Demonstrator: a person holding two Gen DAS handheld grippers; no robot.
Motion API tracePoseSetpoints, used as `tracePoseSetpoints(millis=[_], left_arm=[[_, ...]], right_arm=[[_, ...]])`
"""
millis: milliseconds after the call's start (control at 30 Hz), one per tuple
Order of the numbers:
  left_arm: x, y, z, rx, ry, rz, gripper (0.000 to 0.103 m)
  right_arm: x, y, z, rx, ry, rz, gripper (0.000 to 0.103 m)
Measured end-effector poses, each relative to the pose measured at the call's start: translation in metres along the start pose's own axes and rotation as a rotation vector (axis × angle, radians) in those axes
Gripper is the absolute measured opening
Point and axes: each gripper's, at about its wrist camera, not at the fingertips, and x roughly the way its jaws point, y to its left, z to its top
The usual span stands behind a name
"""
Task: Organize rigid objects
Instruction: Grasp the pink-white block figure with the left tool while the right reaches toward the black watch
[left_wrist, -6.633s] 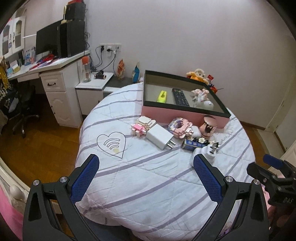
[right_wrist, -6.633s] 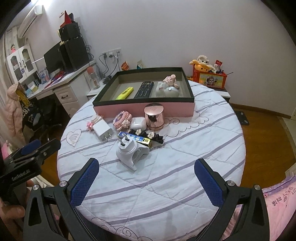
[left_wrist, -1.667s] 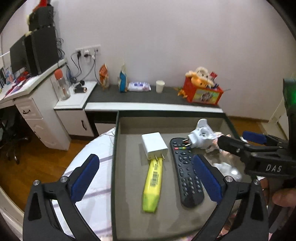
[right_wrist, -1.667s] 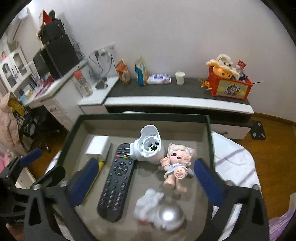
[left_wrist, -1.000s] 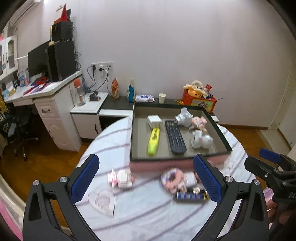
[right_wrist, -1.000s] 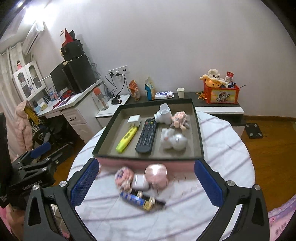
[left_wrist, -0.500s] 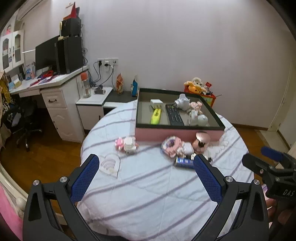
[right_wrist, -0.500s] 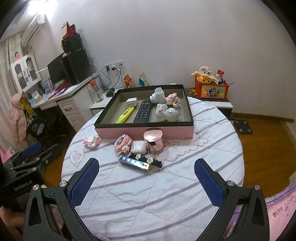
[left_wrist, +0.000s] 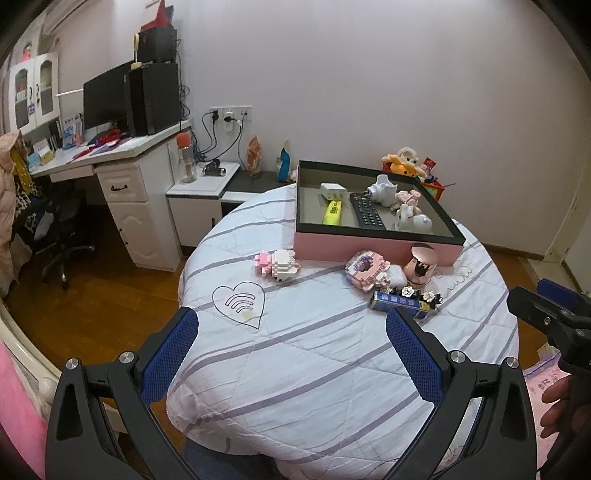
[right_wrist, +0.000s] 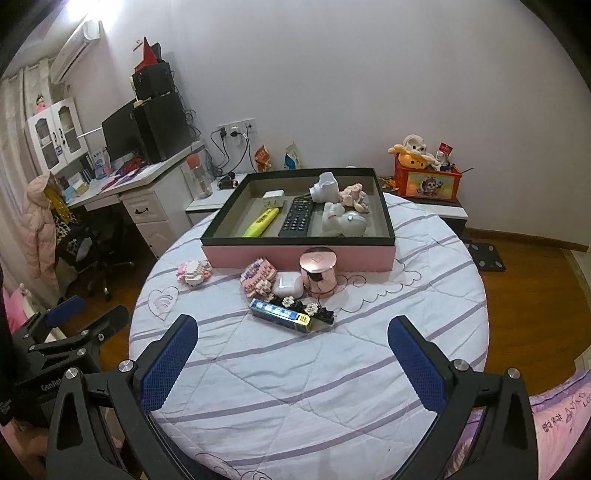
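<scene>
— Grippers? Left gripper (left_wrist: 291, 343) and right gripper (right_wrist: 292, 345) hang over the worktop (right_wrist: 332, 387), jaws wide apart, empty.

— Objects? Remote (right_wrist: 296, 218) lies in the box (right_wrist: 299, 254); tin (right_wrist: 318, 271) stands just before it.

Pink box (right_wrist: 295, 254) holds remote (right_wrist: 297, 218), highlighter (right_wrist: 261, 221); block toys (right_wrist: 194, 272) lie outside.

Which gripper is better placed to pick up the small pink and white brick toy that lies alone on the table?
Left, probably. The brick toy lies on the left side of the table, apart from the cluster, nearer the left gripper. The right gripper faces the blue box. Both jaws are open.
</scene>
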Motion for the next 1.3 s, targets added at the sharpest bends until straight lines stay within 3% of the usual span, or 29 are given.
tracePoseSetpoints(millis=[367,667,967,1167,1300], left_arm=[[0.035,0.006,0.004,0.019,0.034,0.029,0.103],[0.093,0.014,0.016,0.047,0.077,0.069,0.103],[0.158,0.024,0.027,0.027,0.134,0.083,0.103],[0.192,0.022,0.03,0.065,0.176,0.105,0.103],[0.21,0.021,0.031,0.09,0.22,0.066,0.103]], right_arm=[[0.031,-0.011,-0.008,0.009,0.083,-0.005,0.103],[0.076,-0.021,-0.013,0.024,0.176,-0.006,0.103],[0.104,-0.045,-0.008,0.065,0.211,-0.028,0.103],[0.118,-0.056,-0.004,0.078,0.232,-0.032,0.103],[0.129,-0.06,-0.001,0.077,0.247,-0.024,0.103]])
